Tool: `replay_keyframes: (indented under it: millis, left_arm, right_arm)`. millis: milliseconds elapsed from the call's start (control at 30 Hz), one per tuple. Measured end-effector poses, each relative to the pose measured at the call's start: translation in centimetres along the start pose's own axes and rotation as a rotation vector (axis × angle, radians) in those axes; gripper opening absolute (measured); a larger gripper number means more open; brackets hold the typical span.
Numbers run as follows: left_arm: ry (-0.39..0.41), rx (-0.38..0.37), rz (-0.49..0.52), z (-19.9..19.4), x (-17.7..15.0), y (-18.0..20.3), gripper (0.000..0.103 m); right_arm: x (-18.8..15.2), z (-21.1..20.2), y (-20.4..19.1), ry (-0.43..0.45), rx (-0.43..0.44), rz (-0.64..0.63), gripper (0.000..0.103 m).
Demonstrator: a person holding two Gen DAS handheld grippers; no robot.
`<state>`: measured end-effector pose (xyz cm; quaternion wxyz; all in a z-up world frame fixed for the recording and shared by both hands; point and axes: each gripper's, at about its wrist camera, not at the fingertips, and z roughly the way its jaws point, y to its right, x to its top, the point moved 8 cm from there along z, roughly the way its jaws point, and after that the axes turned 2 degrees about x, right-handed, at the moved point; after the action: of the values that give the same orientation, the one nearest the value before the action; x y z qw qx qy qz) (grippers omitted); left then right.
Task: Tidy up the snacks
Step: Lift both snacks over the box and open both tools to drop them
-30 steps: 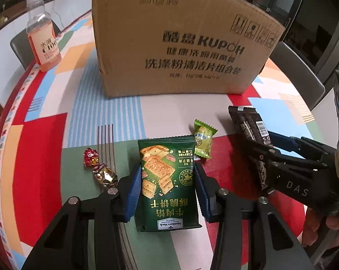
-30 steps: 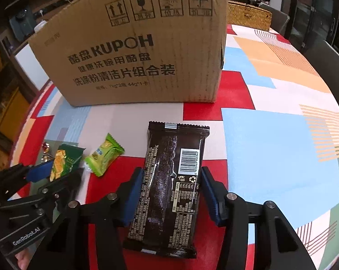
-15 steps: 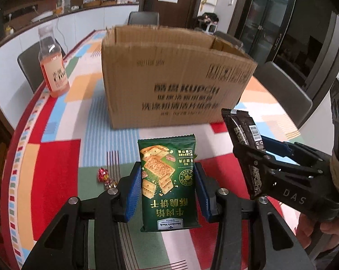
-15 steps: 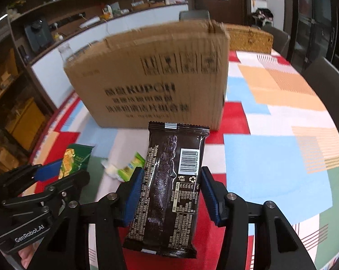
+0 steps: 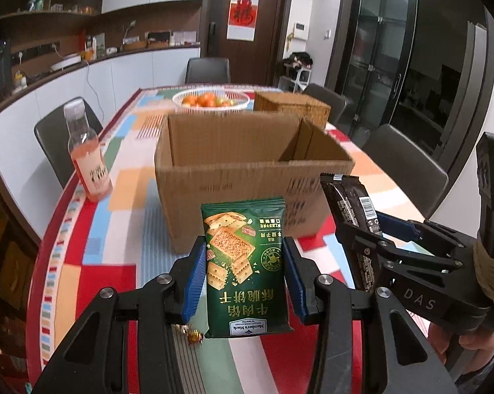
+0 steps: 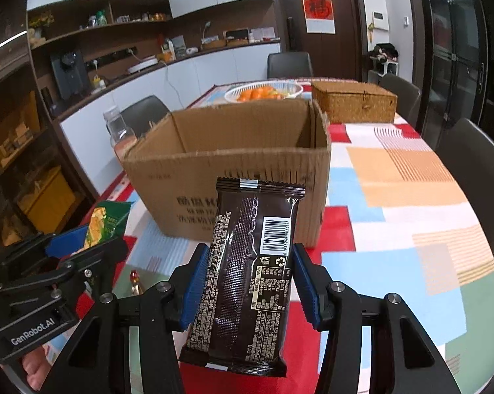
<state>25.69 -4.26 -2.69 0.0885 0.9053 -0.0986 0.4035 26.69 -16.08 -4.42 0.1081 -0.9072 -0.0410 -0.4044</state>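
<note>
Lift phase. Left gripper (image 5: 243, 277) clamped the green cracker packet (image 5: 245, 262) and right gripper (image 6: 245, 287) the dark snack bar (image 6: 247, 272); both had risen from table level toward the open cardboard box (image 6: 227, 164) (interior apparently empty), ready for deposit.

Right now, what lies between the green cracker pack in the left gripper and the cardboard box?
Nothing: in the left wrist view only bare patterned tablecloth shows between the green cracker pack and the cardboard box.
</note>
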Motion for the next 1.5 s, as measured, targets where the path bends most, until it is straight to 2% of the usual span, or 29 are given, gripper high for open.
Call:
replay_keyframes:
  millis: [267, 467, 933, 1300, 1433, 1500]
  left_arm:
    - [0.084, 0.015, 0.008, -1.1, 4.3, -0.1, 0.044]
    - [0.116, 0.035, 0.025, -0.8, 7.2, -0.6, 0.044]
    - [0.097, 0.054, 0.007, 2.8, 11.6, -2.8, 0.044]
    - [0.057, 0.071, 0.022, 6.6, 13.3, -3.2, 0.044]
    - [0.024, 0.119, 0.023, 8.1, 13.3, -3.6, 0.058]
    - [0.018, 0.128, 0.026, 8.1, 12.9, -3.8, 0.059]
  right_arm:
    - [3.8, -0.4, 0.1, 0.064, 0.002, -0.005, 0.051]
    - [6.7, -0.1, -0.1, 0.101, -0.001, -0.022, 0.051]
    - [12.2, 2.8, 0.2, 0.121, -0.04, -0.076, 0.051]
    - [13.6, 6.3, 1.1, 0.078, -0.046, -0.059, 0.051]
    - [13.4, 7.5, 1.7, 0.059, -0.062, -0.045, 0.052]
    - [13.3, 7.5, 1.9, 0.058, -0.101, -0.049, 0.058]
